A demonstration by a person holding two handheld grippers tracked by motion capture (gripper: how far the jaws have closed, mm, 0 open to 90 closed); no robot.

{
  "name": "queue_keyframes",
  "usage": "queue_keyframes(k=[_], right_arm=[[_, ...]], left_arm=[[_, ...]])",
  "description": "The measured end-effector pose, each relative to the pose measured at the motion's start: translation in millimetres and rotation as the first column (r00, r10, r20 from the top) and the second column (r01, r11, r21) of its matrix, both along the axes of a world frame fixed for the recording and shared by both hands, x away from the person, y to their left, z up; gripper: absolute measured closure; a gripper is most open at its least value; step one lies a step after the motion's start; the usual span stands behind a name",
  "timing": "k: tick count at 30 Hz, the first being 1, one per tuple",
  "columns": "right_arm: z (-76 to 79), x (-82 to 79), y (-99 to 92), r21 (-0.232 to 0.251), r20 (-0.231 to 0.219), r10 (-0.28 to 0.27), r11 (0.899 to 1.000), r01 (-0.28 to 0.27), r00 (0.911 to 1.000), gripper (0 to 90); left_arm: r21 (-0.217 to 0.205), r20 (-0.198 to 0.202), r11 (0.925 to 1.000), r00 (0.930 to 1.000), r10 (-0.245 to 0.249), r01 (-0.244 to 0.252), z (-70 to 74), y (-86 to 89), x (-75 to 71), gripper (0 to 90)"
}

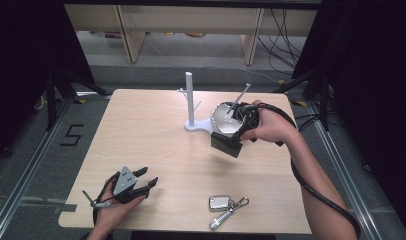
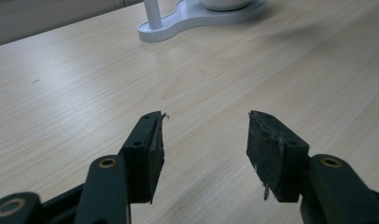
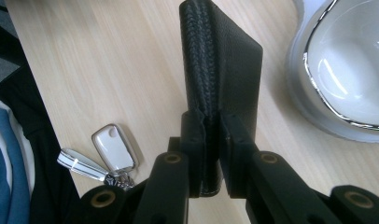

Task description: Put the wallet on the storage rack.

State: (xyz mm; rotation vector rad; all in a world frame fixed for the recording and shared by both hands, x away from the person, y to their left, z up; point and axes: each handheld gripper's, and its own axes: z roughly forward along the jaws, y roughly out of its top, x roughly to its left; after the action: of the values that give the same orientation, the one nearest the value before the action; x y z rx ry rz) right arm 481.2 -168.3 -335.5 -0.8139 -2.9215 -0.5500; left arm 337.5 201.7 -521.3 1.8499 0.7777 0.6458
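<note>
My right gripper (image 1: 236,136) is shut on a black leather wallet (image 1: 226,145), held just in front of the white bowl (image 1: 225,116) on the white stand's base (image 1: 198,127). In the right gripper view the wallet (image 3: 225,65) stands edge-on between the jaws of the right gripper (image 3: 212,140), with the bowl (image 3: 351,65) to its right. My left gripper (image 1: 148,179) rests open near the table's front left corner. Its jaws are wide apart over bare wood in the left gripper view, left gripper (image 2: 204,140).
A white stand with a post and side pegs (image 1: 190,97) rises behind the table's middle. A key fob with a ring and small keys (image 1: 225,206) lies near the front edge, also the key fob (image 3: 114,149). The table (image 1: 156,145) is light wood; its base edge (image 2: 178,23).
</note>
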Motion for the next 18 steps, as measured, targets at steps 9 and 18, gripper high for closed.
queue_keyframes(k=[9, 18], right_arm=[[5.0, 6.0, -2.7, 0.005, 0.013, 0.028, 1.0, -0.028, 0.9995, 81.9], [11.5, 9.9, -4.3, 0.011, 0.012, 0.024, 1.0, -0.024, 0.9996, 81.9]], left_arm=[[-0.004, 0.0, 1.0, 1.0, -0.001, 0.001, -0.5, 0.3, 0.3, 45.3], [-0.002, -0.003, 1.0, 1.0, 0.003, -0.003, -0.3, 1.5, -0.4, 45.3]])
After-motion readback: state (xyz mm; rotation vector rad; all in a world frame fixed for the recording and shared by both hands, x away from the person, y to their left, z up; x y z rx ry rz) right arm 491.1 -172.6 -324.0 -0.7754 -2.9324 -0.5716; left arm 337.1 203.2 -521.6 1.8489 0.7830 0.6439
